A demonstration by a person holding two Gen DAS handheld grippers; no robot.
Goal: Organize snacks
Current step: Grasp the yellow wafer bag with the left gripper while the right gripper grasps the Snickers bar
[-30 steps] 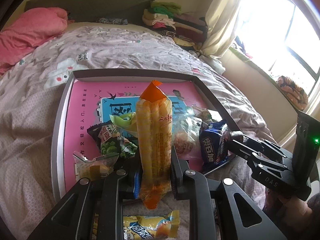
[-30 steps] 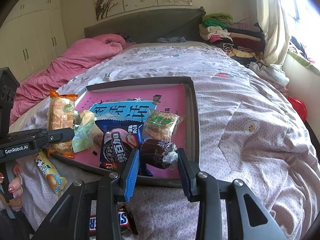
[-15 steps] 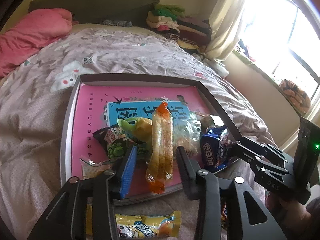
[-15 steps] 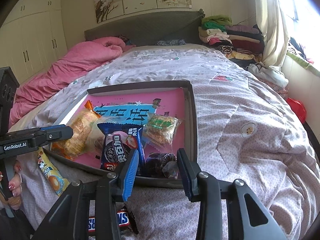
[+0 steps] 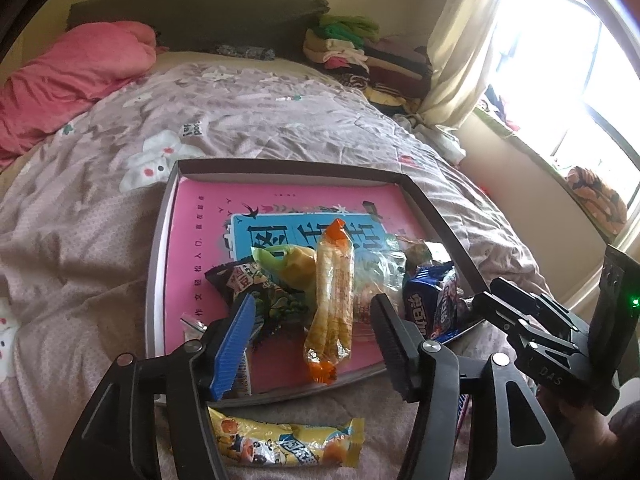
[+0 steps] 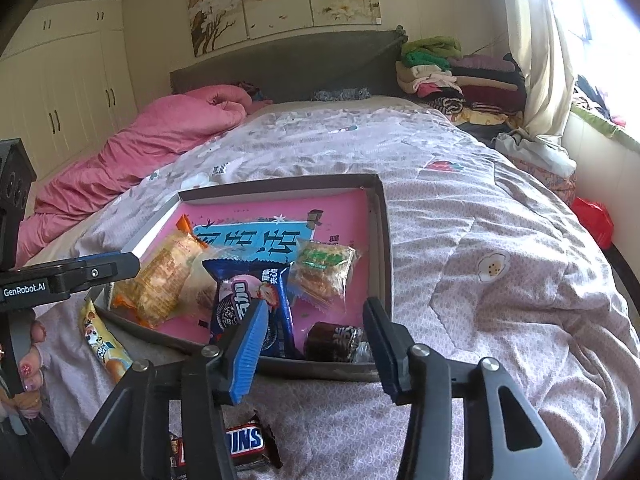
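A shallow grey tray [image 5: 288,166] with a pink printed bottom lies on the bed. In it, a long clear pack of yellow sticks [image 5: 334,304] with orange ends lies flat among other snacks. My left gripper [image 5: 313,304] hovers over its near end, and its jaws are opening with neither pad touching the pack. A brown wrapped cake [image 6: 334,340] rests in the near right corner of the tray [image 6: 384,260], beside a blue cookie pack [image 6: 252,300]. My right gripper [image 6: 315,308] stands just above the cake, and its jaws are opening with the pads clear of it.
A yellow cartoon snack pack [image 5: 288,444] and a Snickers bar [image 6: 244,440] lie on the quilt in front of the tray. A green pea pack [image 5: 256,292] and a clear cracker pack [image 6: 324,272] sit inside. A pink duvet [image 6: 160,136] and stacked clothes [image 6: 440,72] lie beyond.
The left gripper let go of the upright stick pack, which fell flat into the tray. The right gripper released the brown cake into the tray corner. Both jaws have widened.
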